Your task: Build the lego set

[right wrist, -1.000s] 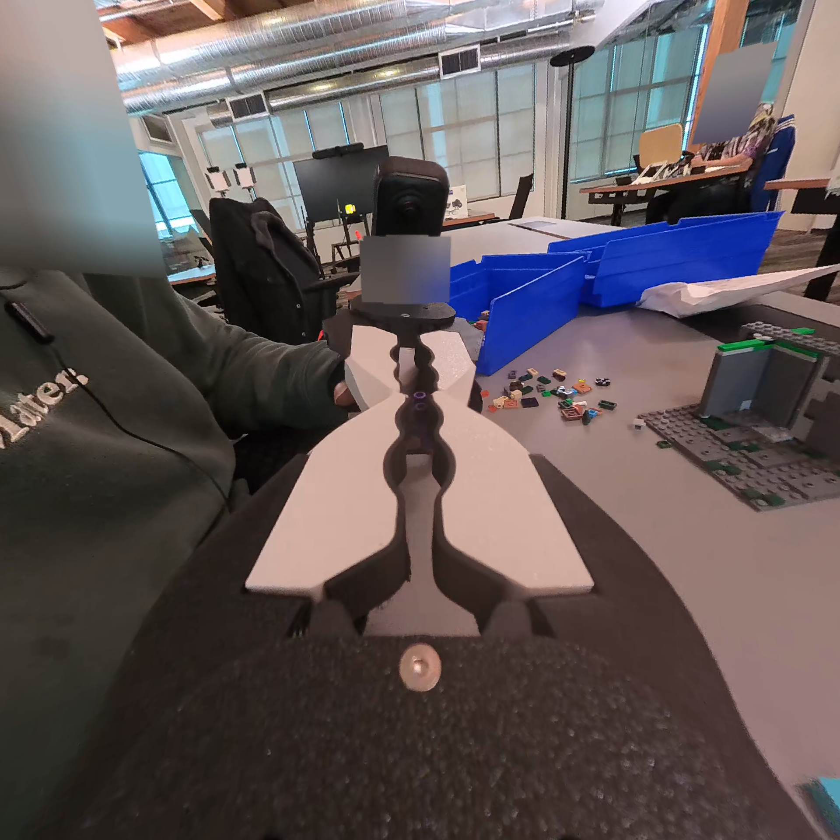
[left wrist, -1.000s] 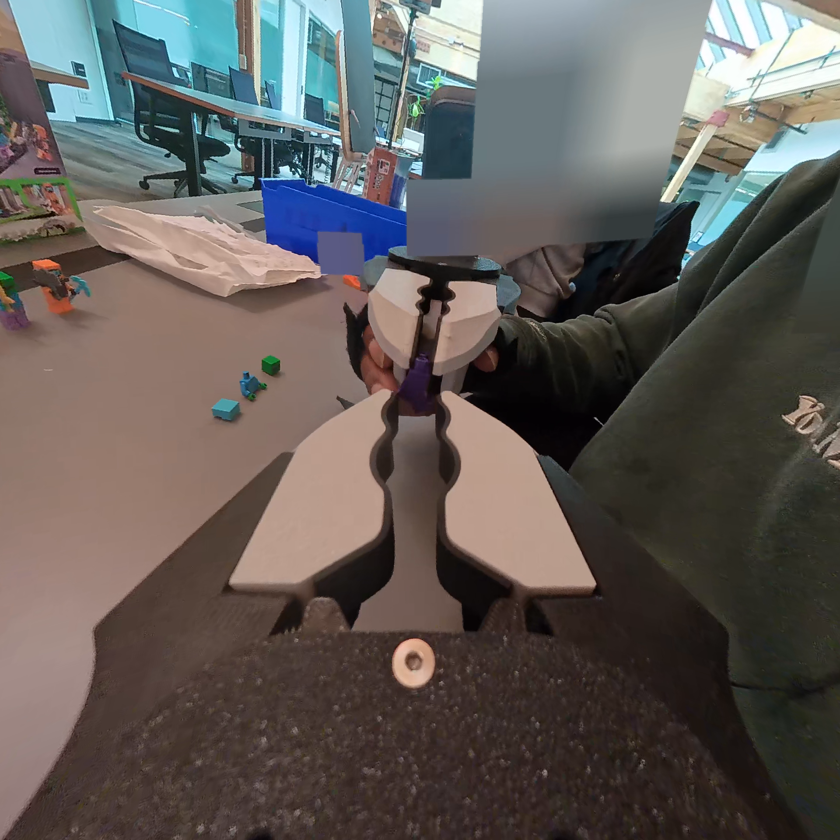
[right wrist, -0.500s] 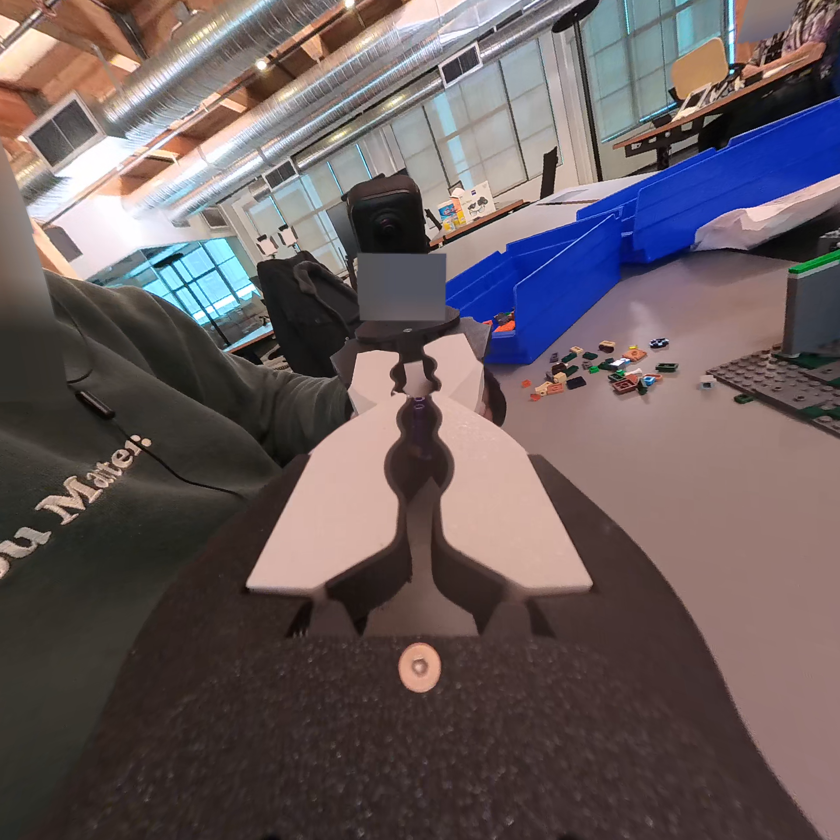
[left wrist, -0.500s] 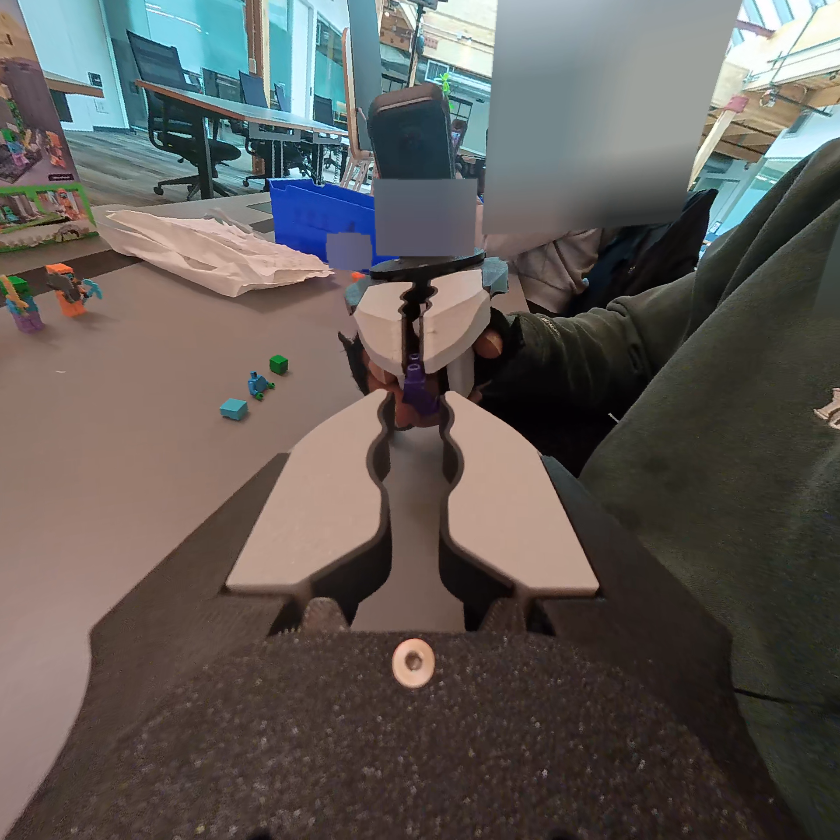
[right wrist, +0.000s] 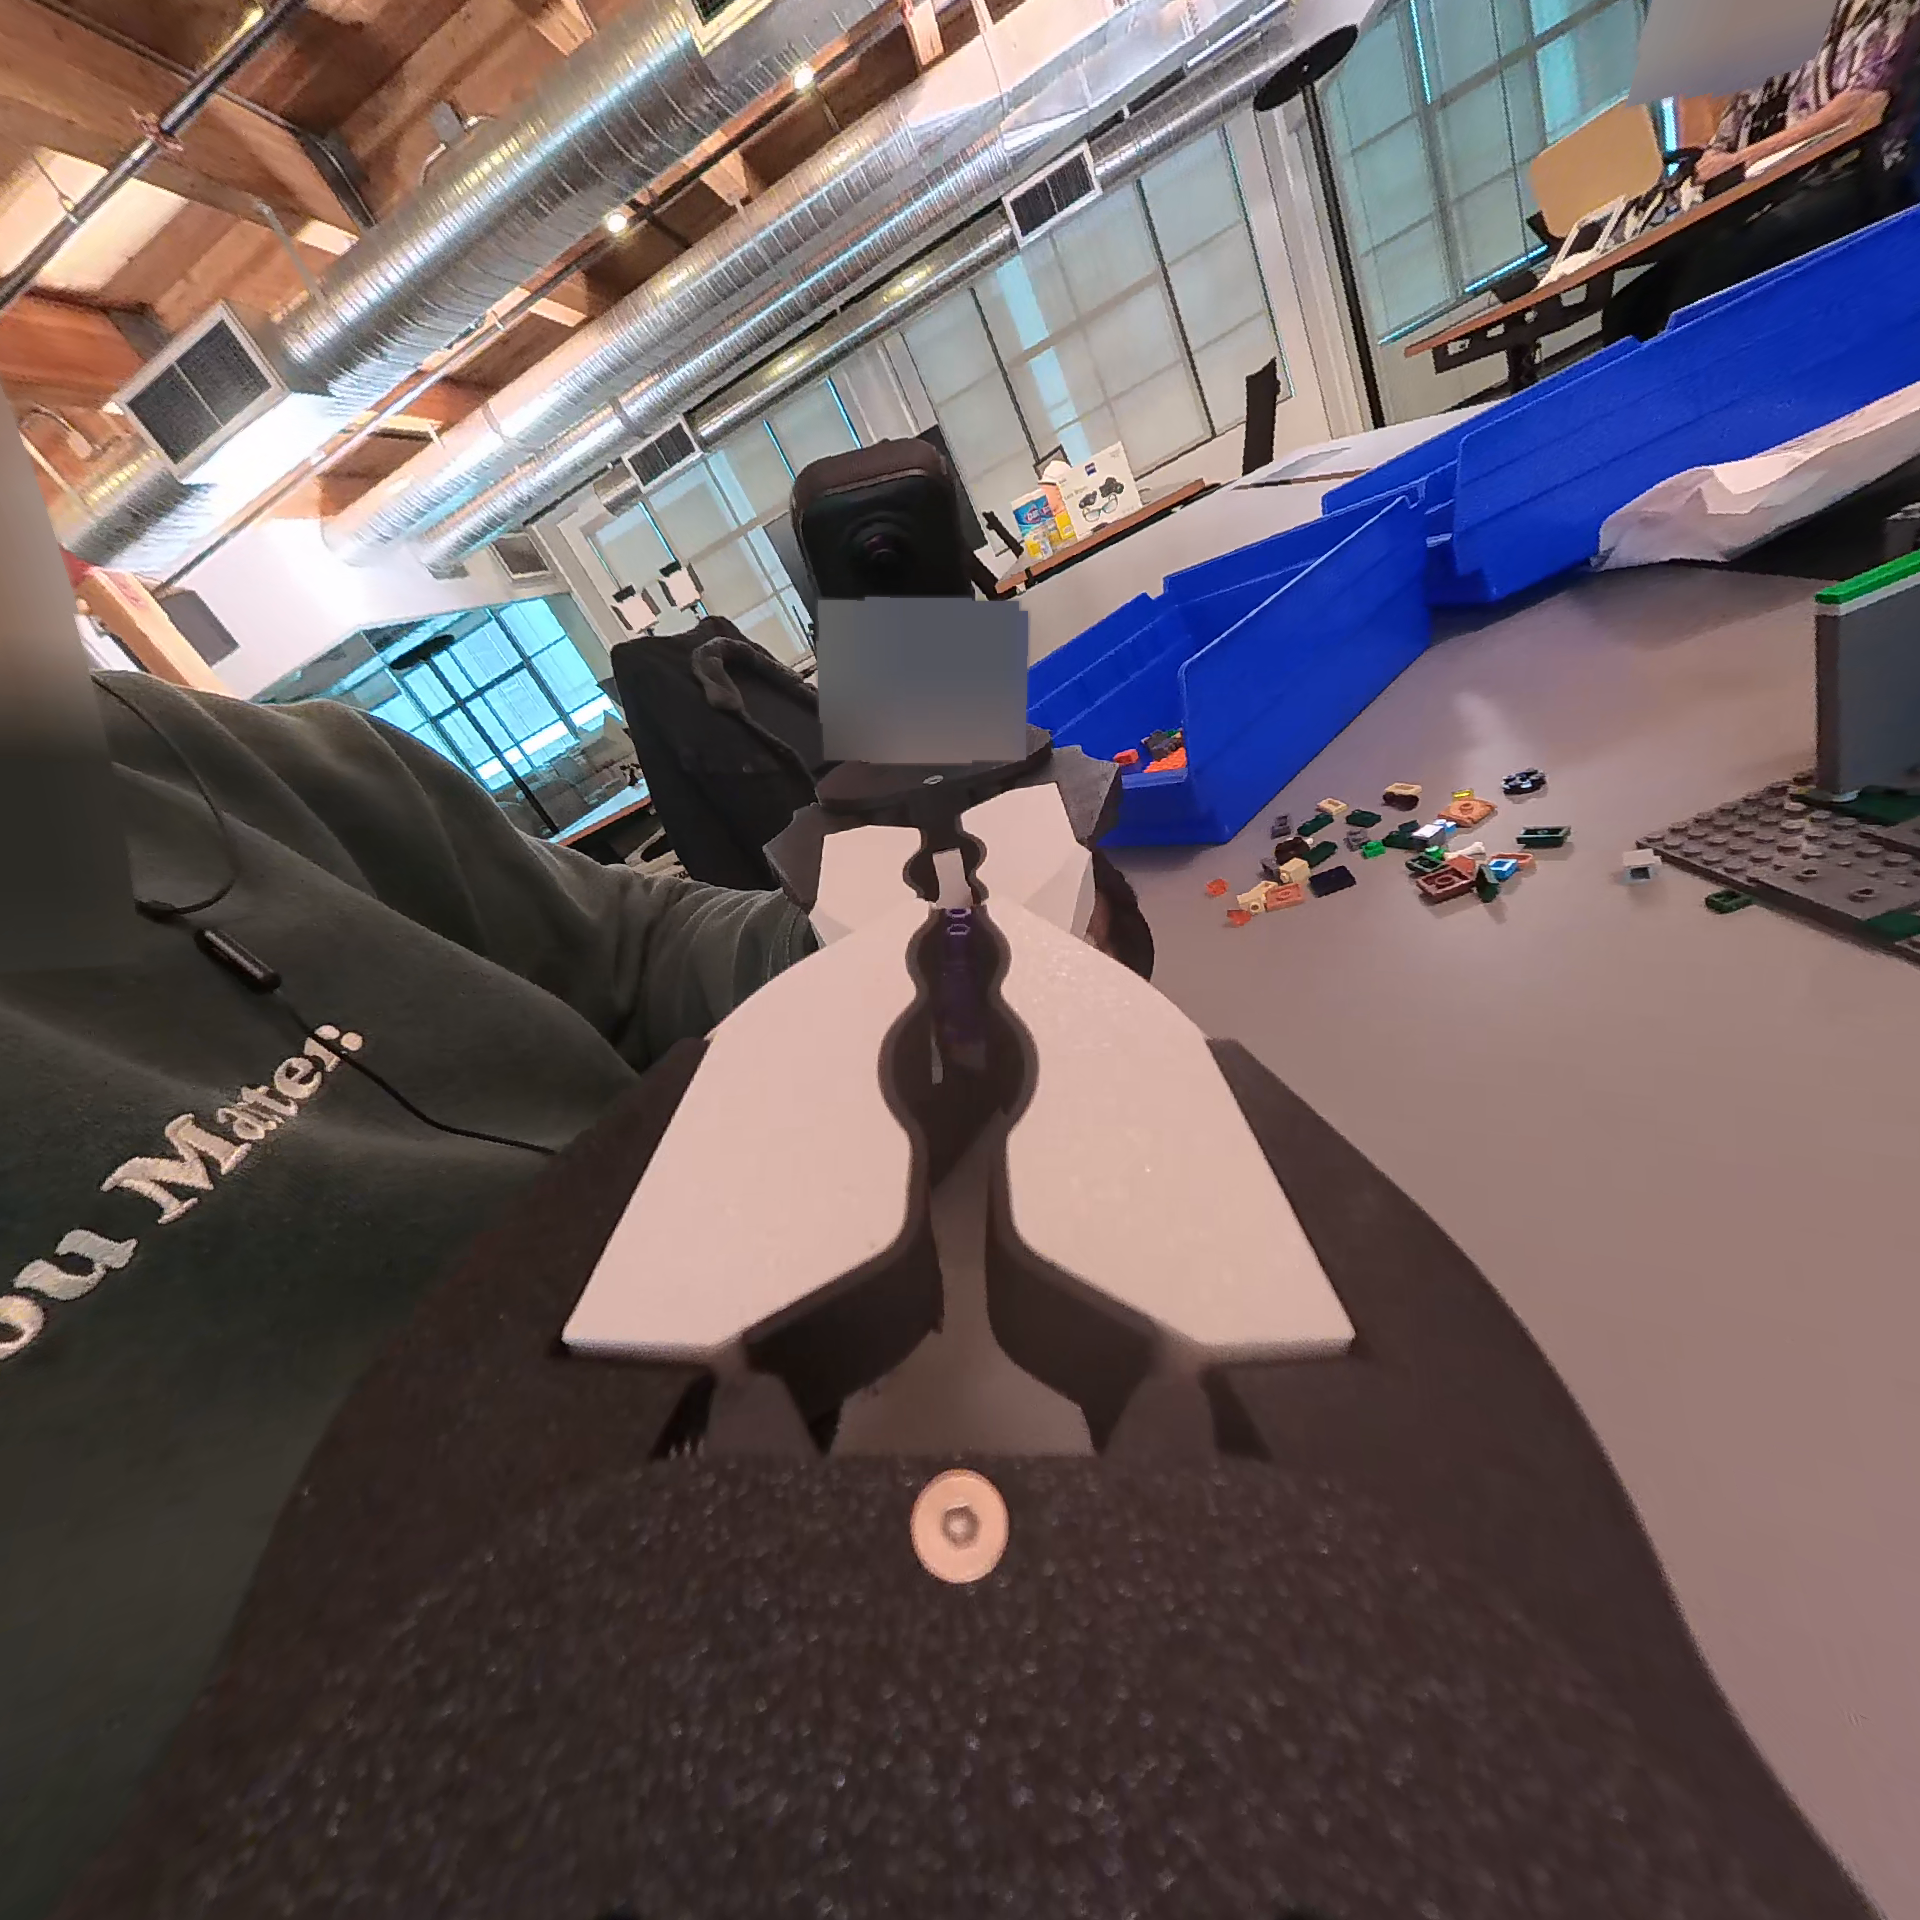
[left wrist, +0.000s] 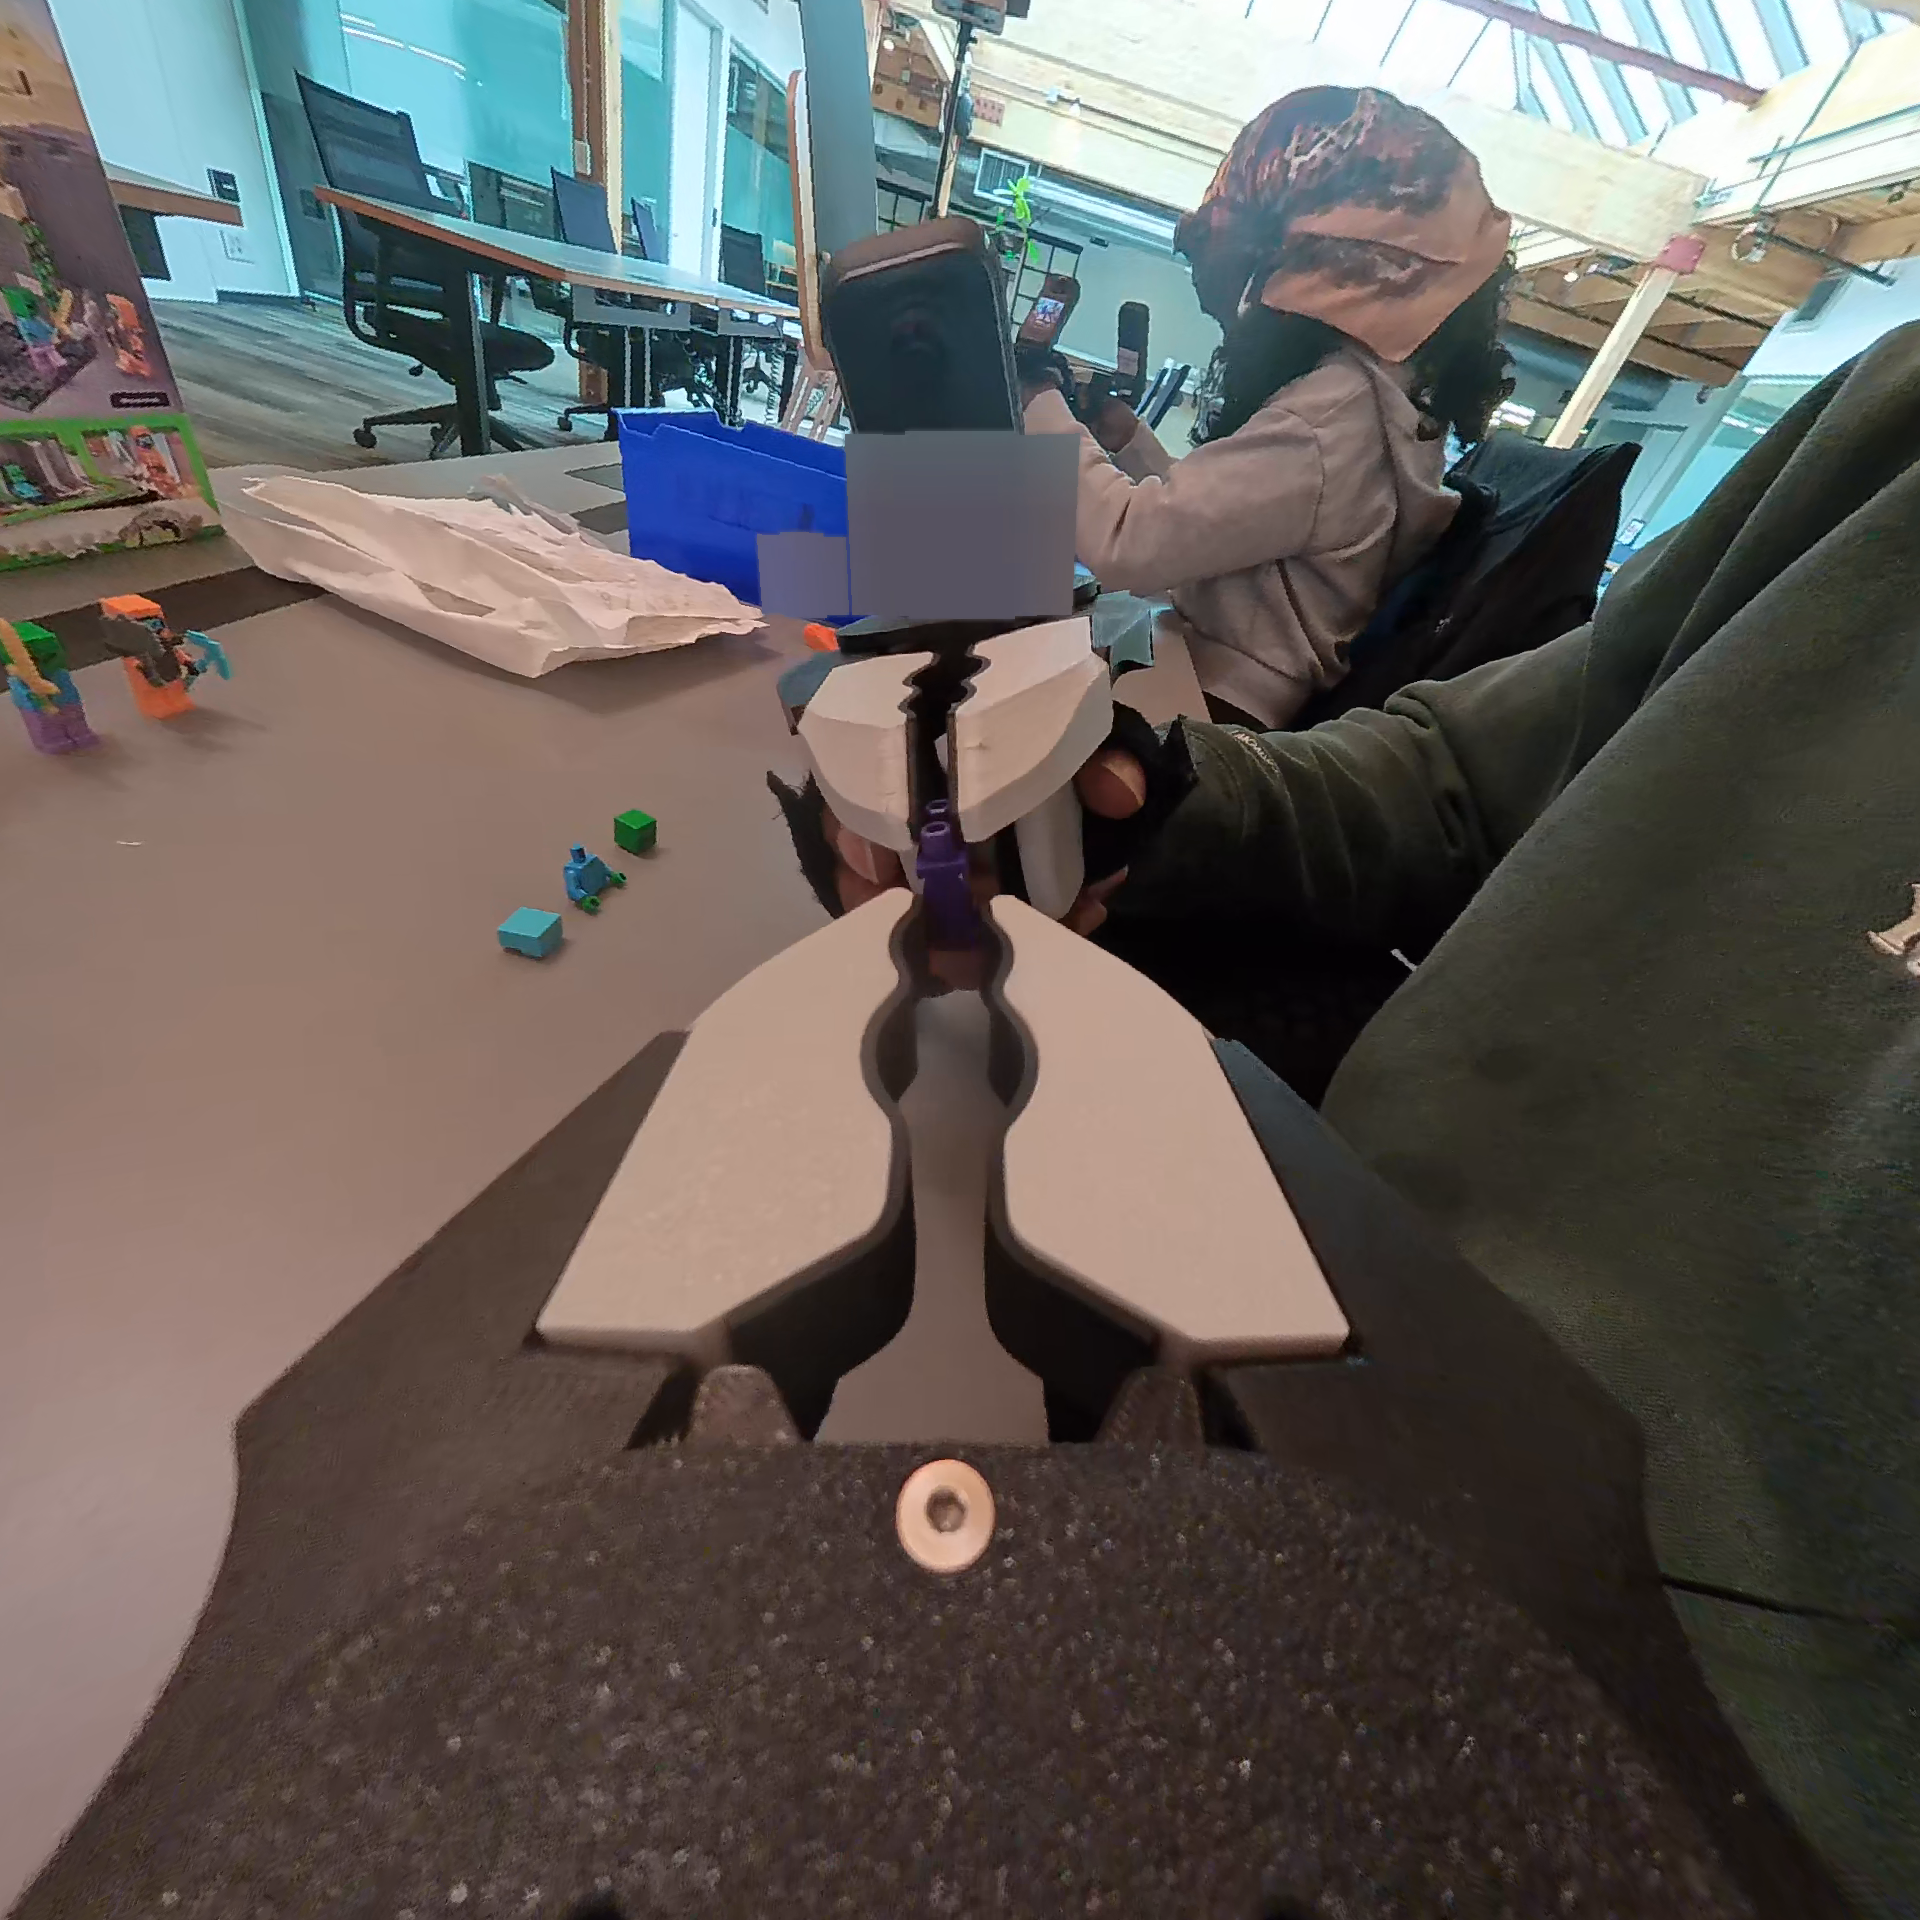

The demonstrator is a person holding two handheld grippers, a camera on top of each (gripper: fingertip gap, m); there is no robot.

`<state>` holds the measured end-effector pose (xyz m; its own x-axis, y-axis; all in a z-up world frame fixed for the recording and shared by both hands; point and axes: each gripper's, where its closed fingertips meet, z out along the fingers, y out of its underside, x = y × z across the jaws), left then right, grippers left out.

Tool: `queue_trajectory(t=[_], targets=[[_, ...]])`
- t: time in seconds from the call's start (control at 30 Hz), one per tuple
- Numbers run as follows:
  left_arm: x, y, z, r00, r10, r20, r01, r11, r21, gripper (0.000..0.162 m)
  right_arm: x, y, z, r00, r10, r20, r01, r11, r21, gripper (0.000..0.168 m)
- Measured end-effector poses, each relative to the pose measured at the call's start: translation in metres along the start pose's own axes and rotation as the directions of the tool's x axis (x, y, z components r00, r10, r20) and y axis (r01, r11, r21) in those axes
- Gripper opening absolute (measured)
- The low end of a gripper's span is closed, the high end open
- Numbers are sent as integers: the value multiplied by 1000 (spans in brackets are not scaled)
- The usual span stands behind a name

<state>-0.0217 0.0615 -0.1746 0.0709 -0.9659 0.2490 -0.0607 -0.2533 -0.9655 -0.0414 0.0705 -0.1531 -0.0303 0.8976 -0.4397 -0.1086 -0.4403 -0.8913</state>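
Observation:
A small purple lego piece [left wrist: 943,878] hangs in the air between my two grippers, which face each other tip to tip above the grey table. In the left wrist view my left gripper [left wrist: 948,920] is closed on its lower end. My right gripper [left wrist: 935,800] is shut on its studded upper end. In the right wrist view the purple piece [right wrist: 958,977] sits in the narrow gap of my right gripper [right wrist: 956,909], with the left gripper [right wrist: 948,868] just beyond. The grey baseplate with a partial build [right wrist: 1787,862] lies at the right.
Two minifigures [left wrist: 156,665] and some small teal, blue and green pieces [left wrist: 530,930] stand on the table at the left. A white paper bag [left wrist: 488,582], blue bins [right wrist: 1299,686], the set box [left wrist: 83,312] and scattered loose pieces [right wrist: 1423,842] lie around. A person's green sleeve [left wrist: 1351,810] is close by.
My left gripper's fingers have narrowed and closed on the lower end of the purple piece. The right gripper stays shut on it and has tilted, so its view now looks more upward.

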Motion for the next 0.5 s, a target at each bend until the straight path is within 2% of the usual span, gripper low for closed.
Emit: queue_trajectory(t=[0.2, 0.37, 0.5], targets=[[3, 0, 1, 997, -62, -46, 63, 998, 22, 18, -2, -1, 1, 1000, -15, 4, 15, 1000, 9, 4], [1, -2, 1, 996, -74, -38, 76, 996, 36, 9, -2, 1, 1, 999, -39, -5, 39, 999, -5, 4], [2, -2, 1, 999, -46, -26, 47, 999, 25, 8, -3, 1, 2, 998, -62, -13, 62, 998, -5, 4]])
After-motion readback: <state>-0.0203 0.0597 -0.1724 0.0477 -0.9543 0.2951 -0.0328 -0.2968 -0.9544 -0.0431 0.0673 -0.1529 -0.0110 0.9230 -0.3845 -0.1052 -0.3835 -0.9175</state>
